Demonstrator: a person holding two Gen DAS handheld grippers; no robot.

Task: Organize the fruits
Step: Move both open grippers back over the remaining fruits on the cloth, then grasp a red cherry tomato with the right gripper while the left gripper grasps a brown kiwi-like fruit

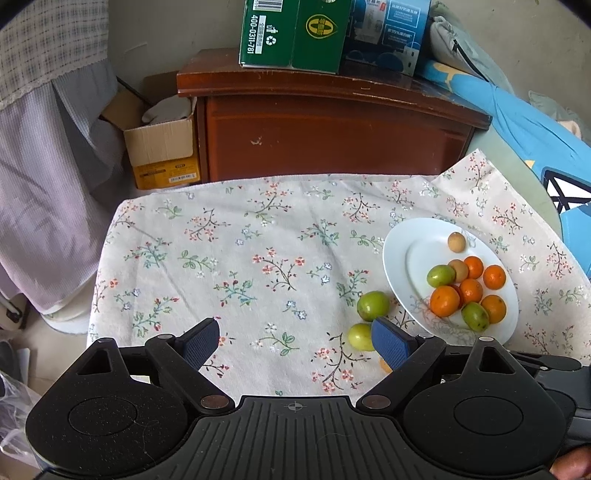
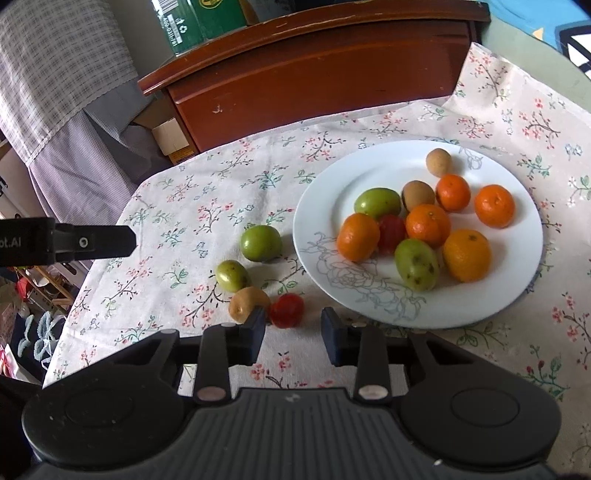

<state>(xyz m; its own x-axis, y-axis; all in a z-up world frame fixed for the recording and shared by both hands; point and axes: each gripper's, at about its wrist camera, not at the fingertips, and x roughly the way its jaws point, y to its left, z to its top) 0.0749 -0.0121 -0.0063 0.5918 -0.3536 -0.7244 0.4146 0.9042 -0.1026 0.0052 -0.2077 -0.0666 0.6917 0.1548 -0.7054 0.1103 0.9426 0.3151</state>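
Four fruits lie loose on the floral cloth (image 2: 207, 206) of the worktop, left of the white plate (image 2: 369, 173): a large green fruit (image 2: 260, 243), a smaller green fruit (image 2: 232, 276), a tan fruit (image 2: 246, 303) and a red fruit (image 2: 286, 310). The right claw (image 2: 293, 332) hovers low with its jaws apart and nothing between them; the red fruit sits just ahead of the gap, beside the left pad, and the tan fruit is partly hidden behind that pad. On the plate rest four orange citrus (image 2: 428, 225), two green fruits, two tan ones and a red one wedged among them. The left claw (image 1: 295, 341) is spread wide and empty, over bare cloth; the smaller green fruit lies just beside its right pad. Beyond the worktop stand a brown wooden cabinet (image 1: 332, 122) with a green carton (image 1: 291, 33) on top, and an open cardboard box (image 1: 162, 147) on the floor.
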